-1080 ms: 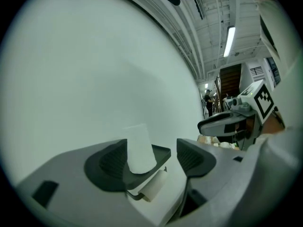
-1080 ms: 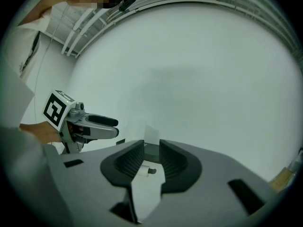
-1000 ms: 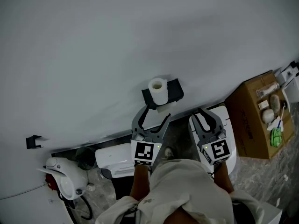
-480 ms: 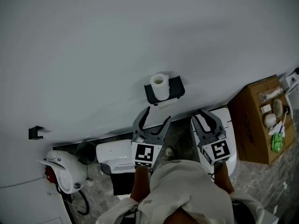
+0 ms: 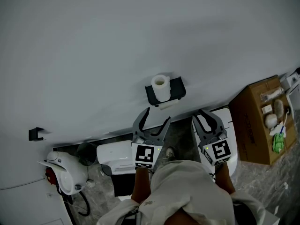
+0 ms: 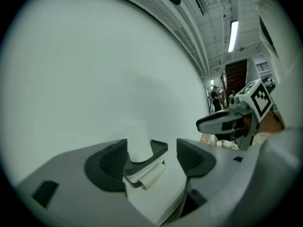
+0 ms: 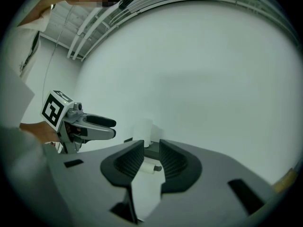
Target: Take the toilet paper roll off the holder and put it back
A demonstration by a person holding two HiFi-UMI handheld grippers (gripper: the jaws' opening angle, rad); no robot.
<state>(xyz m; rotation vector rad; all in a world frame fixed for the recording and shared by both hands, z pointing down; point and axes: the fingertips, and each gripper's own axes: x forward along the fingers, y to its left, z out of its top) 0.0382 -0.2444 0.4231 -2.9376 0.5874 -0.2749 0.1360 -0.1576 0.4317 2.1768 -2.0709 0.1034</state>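
Observation:
A black wall holder (image 5: 176, 89) carries a white toilet paper roll (image 5: 160, 86) standing upright on its shelf. A second roll (image 5: 165, 105) hangs on the bar beneath. My left gripper (image 5: 158, 114) is just below the holder, wide open and empty. In the left gripper view, the upright roll (image 6: 137, 141) and hung roll (image 6: 150, 175) show between its jaws, still some way ahead. My right gripper (image 5: 202, 112) is to the right and lower, with only a narrow gap between its jaws and nothing in them. Through that gap I see the holder (image 7: 152, 150).
On the floor below the wall lie a white toilet (image 5: 115, 156), a white unit (image 5: 229, 130) behind the right gripper and a white device with red parts (image 5: 63, 172). A cardboard box (image 5: 253, 121) of small items stands at the right. A black hook (image 5: 33, 134) is on the wall at left.
The head view shifted a little during the first half second, so the holder sits slightly higher in it. Both grippers keep the same stand and opening.

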